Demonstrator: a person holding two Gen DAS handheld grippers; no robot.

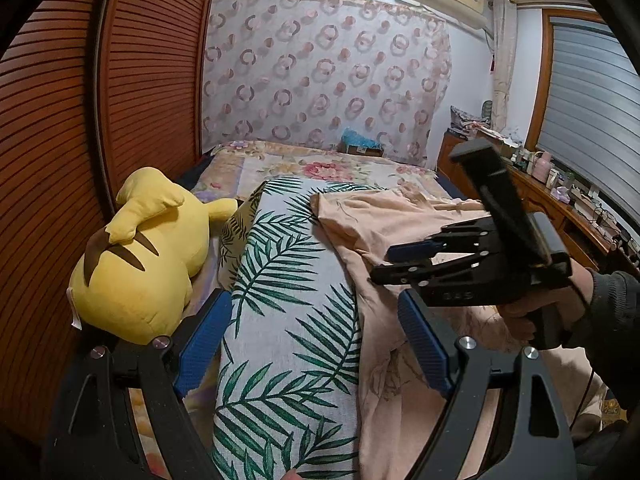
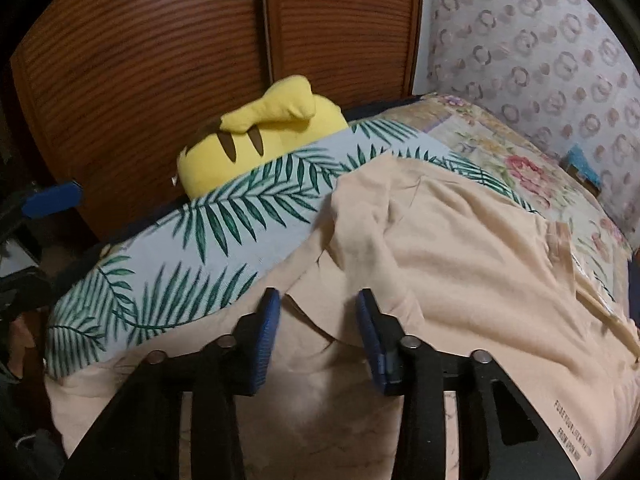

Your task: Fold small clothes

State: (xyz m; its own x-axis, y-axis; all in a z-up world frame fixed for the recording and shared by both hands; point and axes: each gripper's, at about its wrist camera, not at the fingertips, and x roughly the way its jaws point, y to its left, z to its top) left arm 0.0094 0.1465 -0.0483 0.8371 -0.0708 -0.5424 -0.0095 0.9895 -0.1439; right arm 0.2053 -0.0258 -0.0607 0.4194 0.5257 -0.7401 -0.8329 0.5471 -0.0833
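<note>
Peach garment (image 2: 460, 248) is seen spread, rumpled, over a leaf-print cushion (image 1: 288, 280) on the bed (image 1: 320, 164); one fold is raised near its middle and small dark lettering is printed near one edge. Cushion's left strip is left uncovered by the cloth.

Left gripper (image 1: 316, 344): fingers (image 1: 204, 344) are spread wide, nothing gripped. They are positioned over the cushion and the garment's left border; contact with the fabric cannot be told.

Right gripper (image 2: 318, 332): fingers (image 2: 266, 344) are parted, nothing clamped between them. In the right wrist view they are held just over the garment, with a flap edge of the cloth seen in the gap. In the left wrist view the same gripper (image 1: 384, 260) is seen side-on above the cloth, gripped by the person's hand (image 1: 520, 312) in a dark sleeve.

A yellow plush toy (image 1: 136, 264) is laid beside the cushion, against the slatted wooden wardrobe doors (image 1: 80, 100). A floral bedspread is visible past the cushion, with a circle-patterned curtain (image 1: 320, 68) hung behind the bed. A cluttered shelf (image 1: 560, 196) is seen under the window at the right.
</note>
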